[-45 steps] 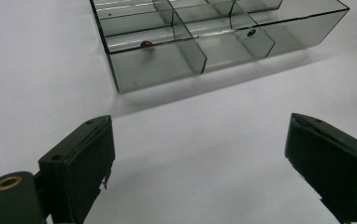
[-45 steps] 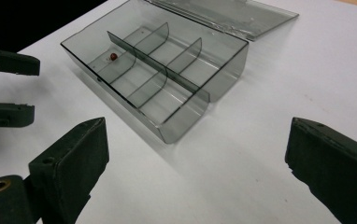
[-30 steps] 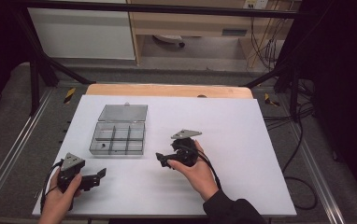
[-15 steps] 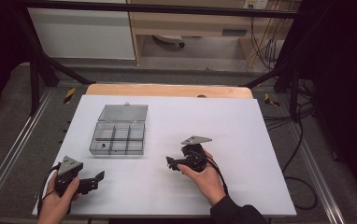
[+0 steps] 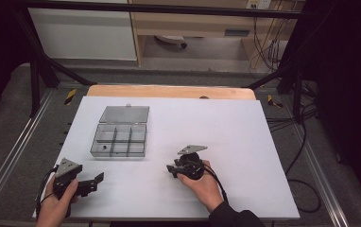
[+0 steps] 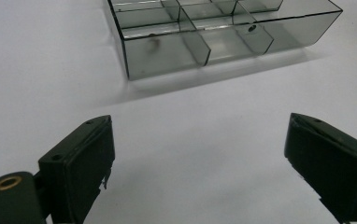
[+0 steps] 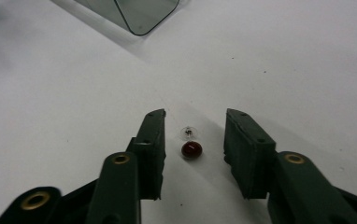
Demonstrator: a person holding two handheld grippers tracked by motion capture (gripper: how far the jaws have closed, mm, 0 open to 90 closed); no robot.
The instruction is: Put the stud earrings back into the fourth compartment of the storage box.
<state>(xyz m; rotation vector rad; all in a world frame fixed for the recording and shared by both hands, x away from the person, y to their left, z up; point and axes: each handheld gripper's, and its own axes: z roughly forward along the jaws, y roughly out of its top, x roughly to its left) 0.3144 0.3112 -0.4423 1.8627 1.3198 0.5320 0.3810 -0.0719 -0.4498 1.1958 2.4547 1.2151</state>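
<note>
A clear plastic compartment box (image 5: 119, 140) with its lid open lies on the white table (image 5: 244, 127). In the left gripper view the box (image 6: 214, 32) has a small item in one compartment. My left gripper (image 5: 95, 180) rests open near the front left edge, its jaws wide apart, pointing toward the box. My right gripper (image 5: 172, 169) sits mid-table, open. Between its jaws (image 7: 193, 140) lies a small dark red bead (image 7: 191, 149) with a tiny clear piece (image 7: 188, 133) beside it on the table; the jaws do not touch them.
A wooden strip (image 5: 169, 91) borders the table's far edge. Metal frame rails (image 5: 8, 161) run along both sides. Cables (image 5: 306, 132) hang at the right. A corner of the box (image 7: 134, 14) shows at the top of the right gripper view.
My right gripper has moved toward the person and lowered to the table. My left gripper has slid slightly nearer the front edge.
</note>
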